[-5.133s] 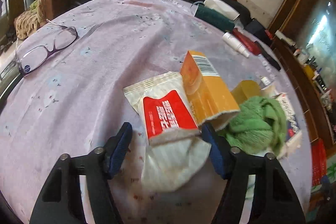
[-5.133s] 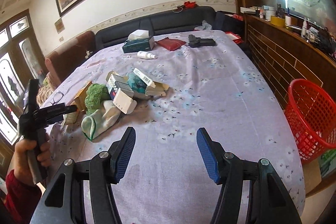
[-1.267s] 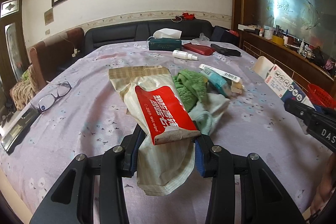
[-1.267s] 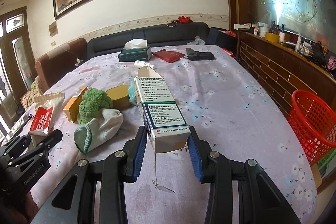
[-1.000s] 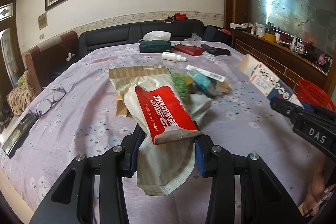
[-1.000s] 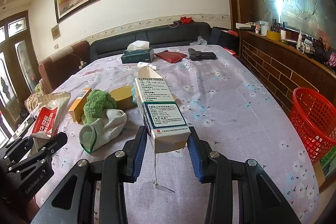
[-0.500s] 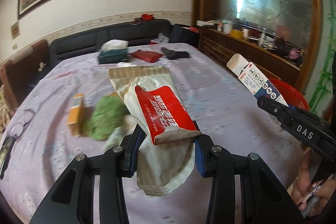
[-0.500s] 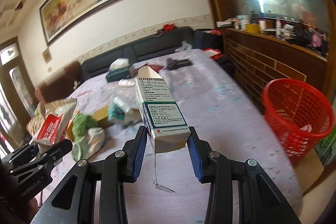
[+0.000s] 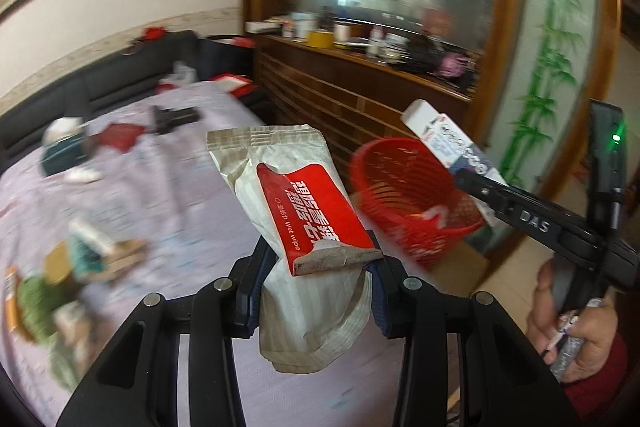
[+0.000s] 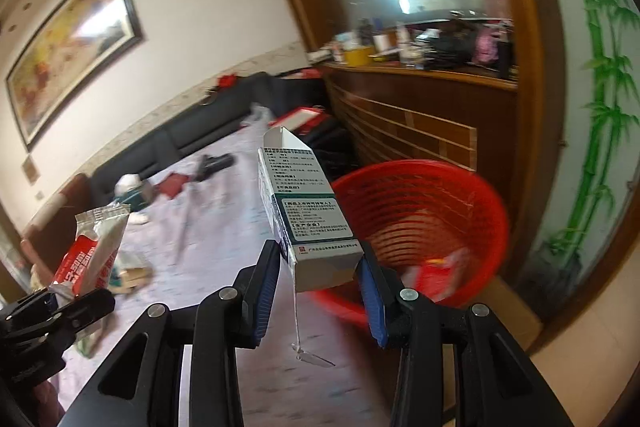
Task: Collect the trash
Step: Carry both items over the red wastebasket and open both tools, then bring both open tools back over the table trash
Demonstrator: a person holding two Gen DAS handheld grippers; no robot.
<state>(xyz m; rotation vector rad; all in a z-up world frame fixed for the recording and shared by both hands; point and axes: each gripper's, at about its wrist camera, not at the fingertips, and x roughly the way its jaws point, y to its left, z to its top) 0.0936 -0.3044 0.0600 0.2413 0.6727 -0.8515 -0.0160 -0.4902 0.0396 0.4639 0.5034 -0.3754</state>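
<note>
beside the red basket [image 10: 432, 211], on its table side, lies the bed-sized table under its lilac flowered cloth [image 9: 168, 187], and the basket itself stands on the floor just off that table's corner, against the wooden cabinet [image 10: 420, 131]. some red-and-white scraps already lie in the basket's bottom.

you are on the carry step: both pieces of trash are off the table and near the basket, neither over its mouth for certain.

your right gripper [image 10: 320, 291] has its blue pads pressed on the lower end of the white and green medicine carton [image 10: 308, 211], which stands tilted with its torn flap toward the basket's near rim. your left gripper [image 9: 316, 291] is clamped on the crumpled wet wipe packet [image 9: 296, 211], red label up, on the table side of the basket.

next, i judge, you need to bring each load well over the basket's open mouth before you let the jaws part; the limp packet may cling to a pad, and the carton could clip the rim.
</note>
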